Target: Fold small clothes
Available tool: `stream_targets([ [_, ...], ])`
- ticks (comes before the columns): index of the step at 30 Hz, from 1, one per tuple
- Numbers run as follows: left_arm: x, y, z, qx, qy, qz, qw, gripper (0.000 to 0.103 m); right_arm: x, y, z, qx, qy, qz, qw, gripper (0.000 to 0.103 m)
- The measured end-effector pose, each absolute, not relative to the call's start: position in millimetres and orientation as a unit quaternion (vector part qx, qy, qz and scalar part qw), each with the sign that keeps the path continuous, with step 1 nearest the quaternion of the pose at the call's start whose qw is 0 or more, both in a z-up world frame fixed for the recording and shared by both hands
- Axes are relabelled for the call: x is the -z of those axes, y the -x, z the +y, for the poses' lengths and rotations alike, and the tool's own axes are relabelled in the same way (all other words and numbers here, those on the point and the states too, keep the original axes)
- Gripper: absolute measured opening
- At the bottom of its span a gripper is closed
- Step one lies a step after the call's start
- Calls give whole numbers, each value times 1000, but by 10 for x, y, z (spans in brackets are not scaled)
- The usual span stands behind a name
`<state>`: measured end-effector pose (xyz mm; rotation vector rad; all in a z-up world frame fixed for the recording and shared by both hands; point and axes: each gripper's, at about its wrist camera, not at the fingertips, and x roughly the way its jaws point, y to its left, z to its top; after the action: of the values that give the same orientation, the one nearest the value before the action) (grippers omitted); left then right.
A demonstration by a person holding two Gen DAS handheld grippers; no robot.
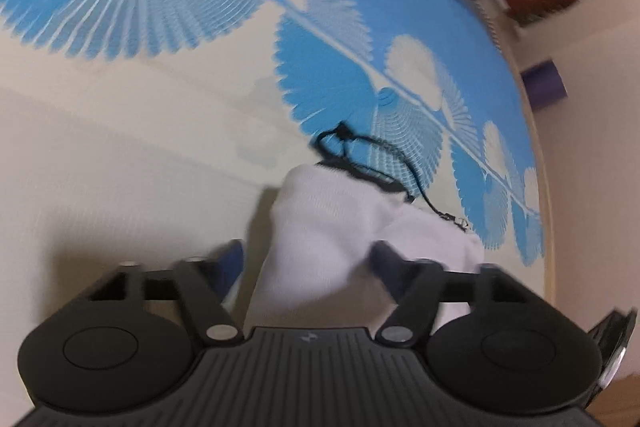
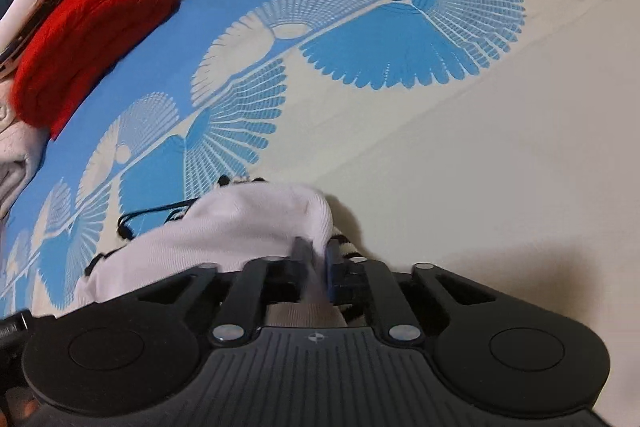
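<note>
Right gripper (image 2: 316,259): jaws nearly together, pinching a fold of the white garment (image 2: 248,223).
Left gripper (image 1: 308,263): jaws wide, straddling the garment's other end, pads apparently not pressing.
Garment: bunched directly ahead of both grippers on the blue-and-cream sheet (image 2: 460,155); black cord (image 1: 384,151) trailing beyond.
Technique: probably close left before lifting, keep cord clear.
Room: open sheet beyond; red folded cloth (image 2: 92,35) far off; bed edge (image 1: 536,131) near left gripper's right.

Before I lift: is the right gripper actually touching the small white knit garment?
Touching. The right wrist view shows the right gripper nearly shut, with a fold of the small white knit garment pinched between its fingers.
</note>
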<state>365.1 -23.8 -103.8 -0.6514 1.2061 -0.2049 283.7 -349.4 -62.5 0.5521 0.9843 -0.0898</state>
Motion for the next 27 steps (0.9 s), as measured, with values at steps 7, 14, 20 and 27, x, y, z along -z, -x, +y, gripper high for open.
stream_targets([
  [7,1086,-3636,-115,175,275,596,734,87,404,-2573,-3663,-23,-284,444,850,53],
  [14,1255,-3568,-303,189,277,605,722,90,723,-2502,-3668,-48,-266,535,800,67],
  [20,1140,-3527,-415,187,263,593,737,50,779,-2497,-3633,-67,-294,525,796,27],
  [27,606,-3455,-351,209,226,539,784,36,650,-2528,-3556,-76,-304,495,811,15],
])
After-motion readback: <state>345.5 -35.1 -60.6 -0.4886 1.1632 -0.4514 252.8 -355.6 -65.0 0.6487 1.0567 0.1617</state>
